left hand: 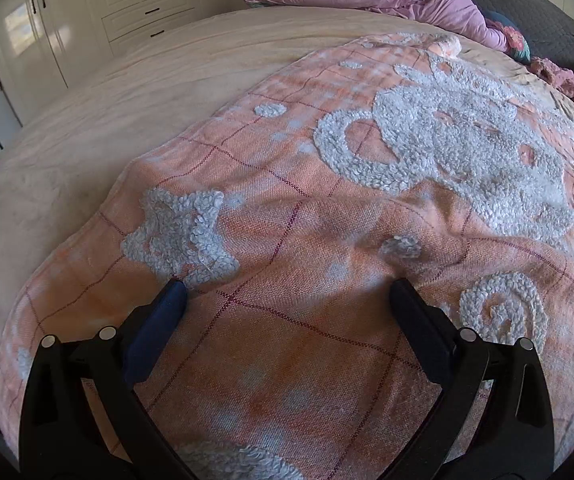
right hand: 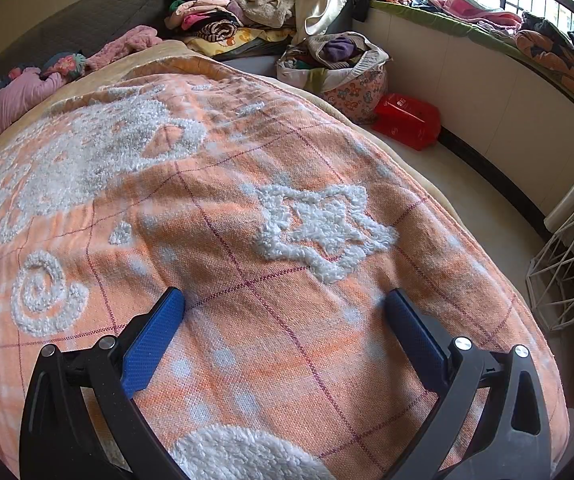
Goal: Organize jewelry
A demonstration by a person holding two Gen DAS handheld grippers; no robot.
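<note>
No jewelry shows in either view. My left gripper (left hand: pixel 287 286) hangs open above an orange blanket (left hand: pixel 295 320) with white fluffy patterns, its blue-padded fingers wide apart and nothing between them. A white fluffy star (left hand: pixel 179 236) lies just beyond its left finger. My right gripper (right hand: pixel 285 298) is open too, over the same orange blanket (right hand: pixel 247 360), with another white star (right hand: pixel 323 228) ahead of it and slightly right. Neither gripper touches anything.
The blanket lies on a beige bed (left hand: pixel 87 128). A pink quilt (left hand: pixel 387 0) is bunched at the head. White wardrobes (left hand: pixel 87 0) stand left of the bed. On the right: piled clothes (right hand: pixel 223 20), a stuffed bag (right hand: pixel 339 68), a red bag (right hand: pixel 407 120), a white wire basket (right hand: pixel 571 264).
</note>
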